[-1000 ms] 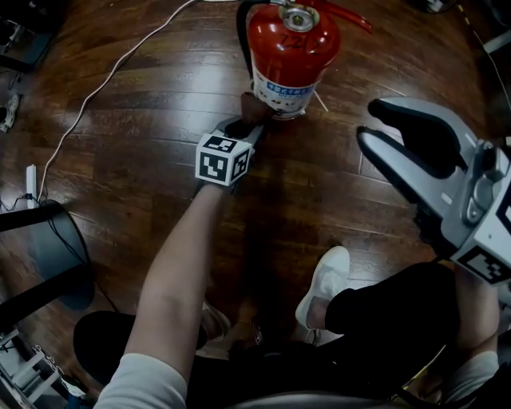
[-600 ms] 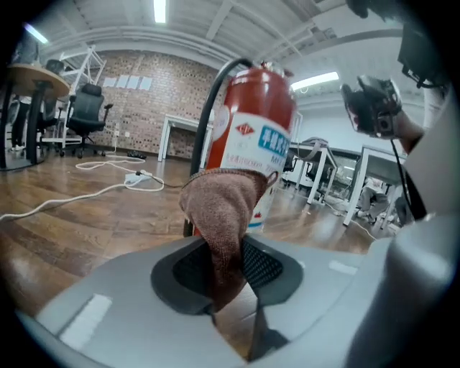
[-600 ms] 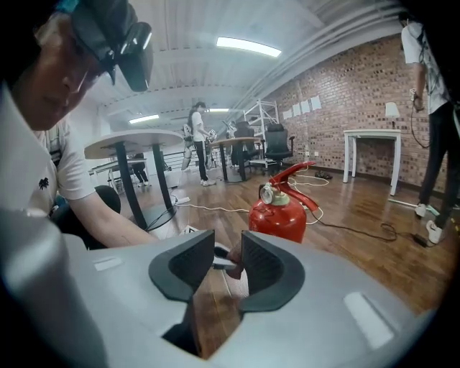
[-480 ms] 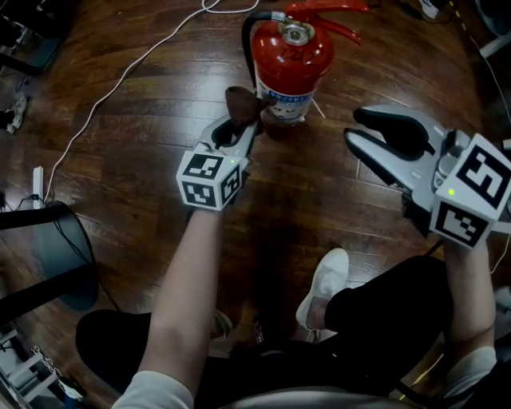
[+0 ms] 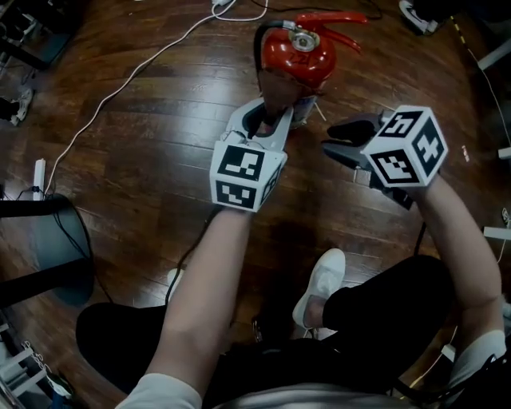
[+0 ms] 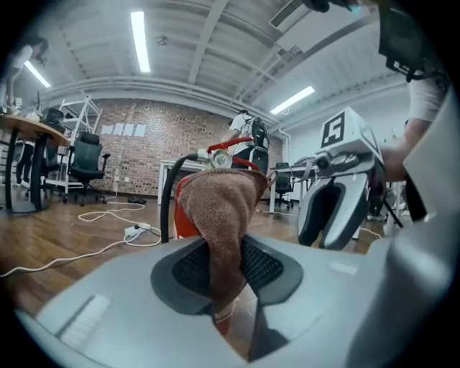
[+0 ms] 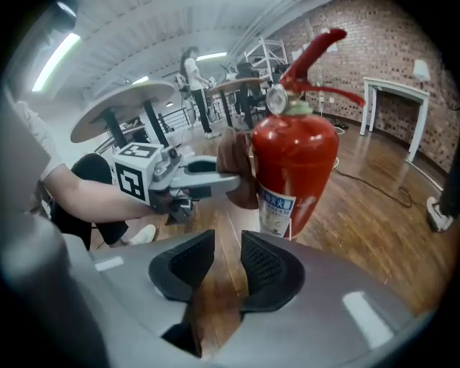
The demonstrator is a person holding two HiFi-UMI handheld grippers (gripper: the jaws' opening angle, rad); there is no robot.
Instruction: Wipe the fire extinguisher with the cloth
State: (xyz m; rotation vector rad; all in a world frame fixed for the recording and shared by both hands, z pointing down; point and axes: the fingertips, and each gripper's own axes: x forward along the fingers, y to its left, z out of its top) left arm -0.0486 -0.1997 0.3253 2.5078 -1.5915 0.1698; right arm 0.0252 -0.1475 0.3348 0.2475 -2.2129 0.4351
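A red fire extinguisher (image 5: 299,56) stands upright on the wooden floor, with a black hose (image 5: 259,48) at its left. My left gripper (image 5: 270,112) is shut on a brown cloth (image 5: 278,89), which it presses against the cylinder's near side. In the left gripper view the cloth (image 6: 219,215) hangs between the jaws, covering most of the red body (image 6: 185,219). My right gripper (image 5: 345,140) hovers open and holds nothing, just right of the extinguisher. In the right gripper view the extinguisher (image 7: 295,172) stands a little ahead of the right gripper (image 7: 228,266), with the left gripper (image 7: 201,176) and the cloth (image 7: 233,172) at its left.
A white cable (image 5: 136,68) runs over the floor at upper left to a power strip (image 5: 223,6). A black chair base (image 5: 48,248) stands at the left. The person's white shoe (image 5: 323,279) and knees lie below the grippers.
The left gripper lifted the cloth from the extinguisher's base up onto its body. The right gripper moved left and forward, closer to the extinguisher, and its jaws narrowed.
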